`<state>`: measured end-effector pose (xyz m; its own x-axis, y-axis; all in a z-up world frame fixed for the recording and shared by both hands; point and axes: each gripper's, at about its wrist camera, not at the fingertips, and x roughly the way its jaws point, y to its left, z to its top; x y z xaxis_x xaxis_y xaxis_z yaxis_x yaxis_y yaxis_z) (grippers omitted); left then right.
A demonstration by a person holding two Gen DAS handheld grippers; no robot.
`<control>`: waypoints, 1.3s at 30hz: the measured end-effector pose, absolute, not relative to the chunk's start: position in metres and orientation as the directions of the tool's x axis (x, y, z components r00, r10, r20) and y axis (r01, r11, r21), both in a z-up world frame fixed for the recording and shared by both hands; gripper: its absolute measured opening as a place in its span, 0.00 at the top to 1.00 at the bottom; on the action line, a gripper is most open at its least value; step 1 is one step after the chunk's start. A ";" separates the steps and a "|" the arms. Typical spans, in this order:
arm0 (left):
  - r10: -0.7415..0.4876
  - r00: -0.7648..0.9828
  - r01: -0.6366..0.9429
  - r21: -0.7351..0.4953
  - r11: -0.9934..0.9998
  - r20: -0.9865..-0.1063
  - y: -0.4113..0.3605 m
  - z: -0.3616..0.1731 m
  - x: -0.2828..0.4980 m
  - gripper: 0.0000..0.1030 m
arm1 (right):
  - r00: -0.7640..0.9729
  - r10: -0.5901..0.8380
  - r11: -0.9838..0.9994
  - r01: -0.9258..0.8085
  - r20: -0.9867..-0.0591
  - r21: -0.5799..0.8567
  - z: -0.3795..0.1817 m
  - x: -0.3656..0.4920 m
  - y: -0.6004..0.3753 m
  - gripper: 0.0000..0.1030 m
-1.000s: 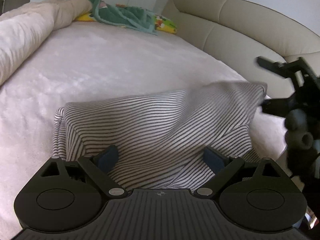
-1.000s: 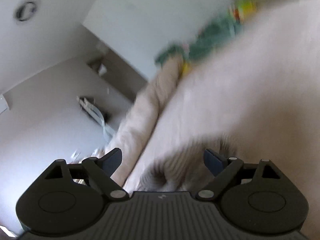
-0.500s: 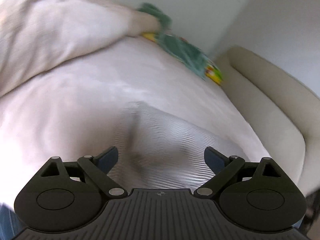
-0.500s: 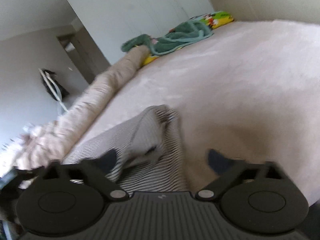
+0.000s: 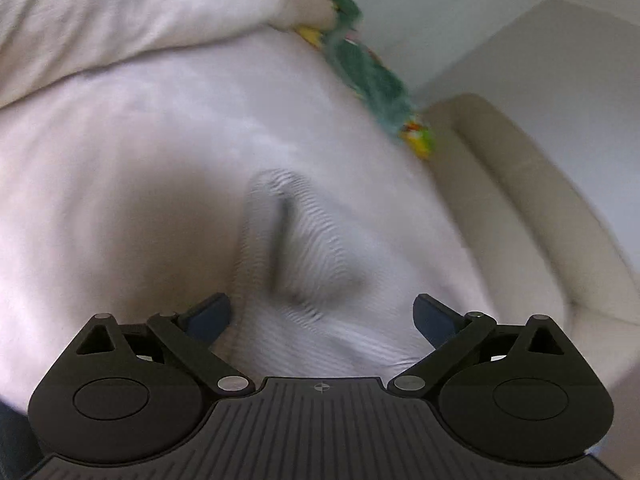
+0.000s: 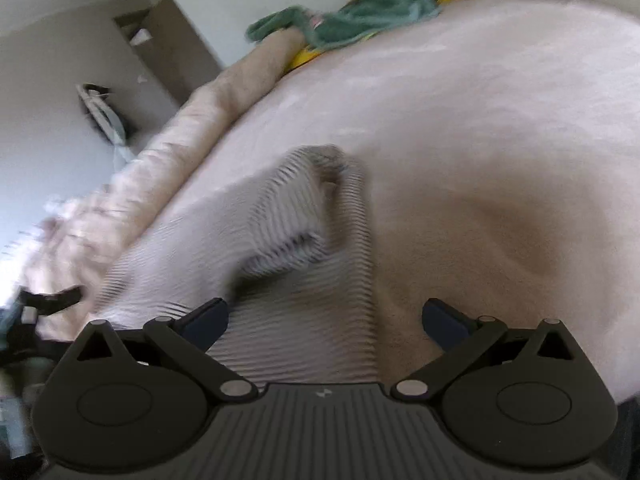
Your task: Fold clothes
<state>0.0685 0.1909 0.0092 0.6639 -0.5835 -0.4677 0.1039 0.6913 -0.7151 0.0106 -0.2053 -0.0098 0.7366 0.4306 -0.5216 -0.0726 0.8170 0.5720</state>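
A white garment with thin dark stripes point(image 5: 304, 264) lies rumpled on the pale pink bed point(image 5: 120, 152), blurred by motion. My left gripper point(image 5: 322, 316) hovers over its near part, open, nothing between the fingers. In the right wrist view the same striped garment point(image 6: 288, 232) shows a raised fold near its far end. My right gripper point(image 6: 326, 318) is open above the garment's near right edge, empty. The left gripper point(image 6: 44, 300) shows as a dark blurred shape at the far left of the right wrist view.
A rolled beige duvet point(image 5: 120, 12) runs along the bed's far side. A green cloth point(image 5: 368, 68) and a bright yellow printed item point(image 5: 420, 140) lie near the cream padded headboard point(image 5: 540, 208). A doorway point(image 6: 168, 36) and white walls stand beyond.
Both grippers let go of the garment and swung; the left view tilted and drew back. The cloth dropped onto the bed with a raised fold. Both stay open.
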 end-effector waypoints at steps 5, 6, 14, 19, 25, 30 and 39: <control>-0.618 0.586 0.149 -0.679 0.719 -0.525 0.183 0.014 0.114 0.03 | 0.702 0.540 0.734 -0.123 -0.465 0.668 0.021 0.053 -0.229 0.00; -0.625 0.569 0.156 -0.675 0.721 -0.535 0.180 0.012 0.123 0.03 | 0.683 0.553 0.725 -0.114 -0.476 0.679 0.021 0.069 -0.232 0.00; -0.665 0.427 0.219 -0.644 0.733 -0.613 0.152 -0.002 0.192 0.02 | 0.511 0.640 0.688 -0.048 -0.574 0.724 -0.028 0.165 -0.226 0.00; -0.734 0.379 0.292 -0.680 0.672 -0.563 0.137 0.000 0.213 0.02 | 0.426 0.763 0.596 -0.175 -0.485 0.784 -0.024 0.172 -0.211 0.00; -0.785 0.436 0.235 -0.786 0.572 -0.440 0.187 0.006 0.206 0.02 | 0.536 0.685 0.646 -0.132 -0.494 0.752 -0.005 0.171 -0.243 0.00; -0.766 0.483 0.210 -0.792 0.573 -0.425 0.208 0.016 0.209 0.02 | 0.582 0.705 0.548 -0.085 -0.405 0.832 0.013 0.165 -0.267 0.00; -0.789 0.361 0.179 -0.793 0.582 -0.497 0.179 -0.004 0.226 0.02 | 0.460 0.790 0.460 -0.009 -0.405 0.888 -0.024 0.190 -0.249 0.00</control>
